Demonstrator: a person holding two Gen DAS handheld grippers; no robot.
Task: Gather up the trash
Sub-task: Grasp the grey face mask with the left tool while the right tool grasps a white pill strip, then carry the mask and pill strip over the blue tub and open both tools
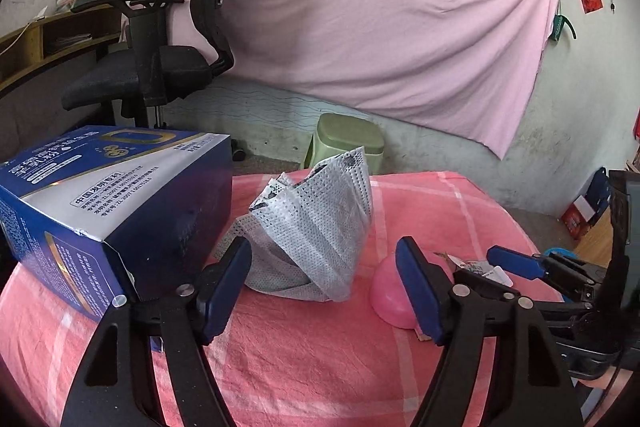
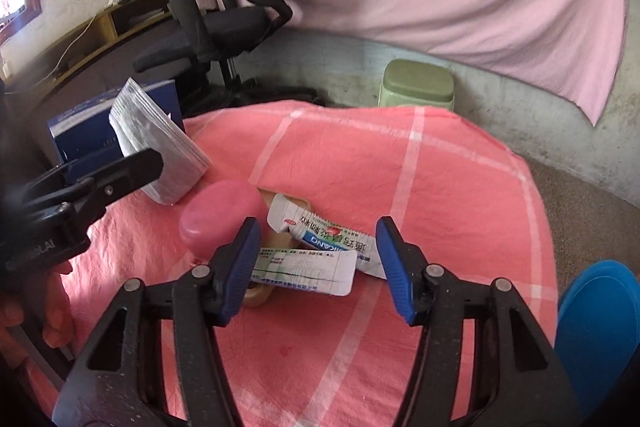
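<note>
Two grippers closing in on table trash; neither gripped yet.
Left gripper fingers apart around grey mask, frame centre; should pinch the folded edge; right gripper angled down, fingers apart over flattened cartons, lower centre; should drop lower before closing.

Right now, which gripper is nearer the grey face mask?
Left. The left gripper is open with the grey face mask just ahead between its fingers. The right gripper is off to the side, over the flattened medicine boxes.
</note>
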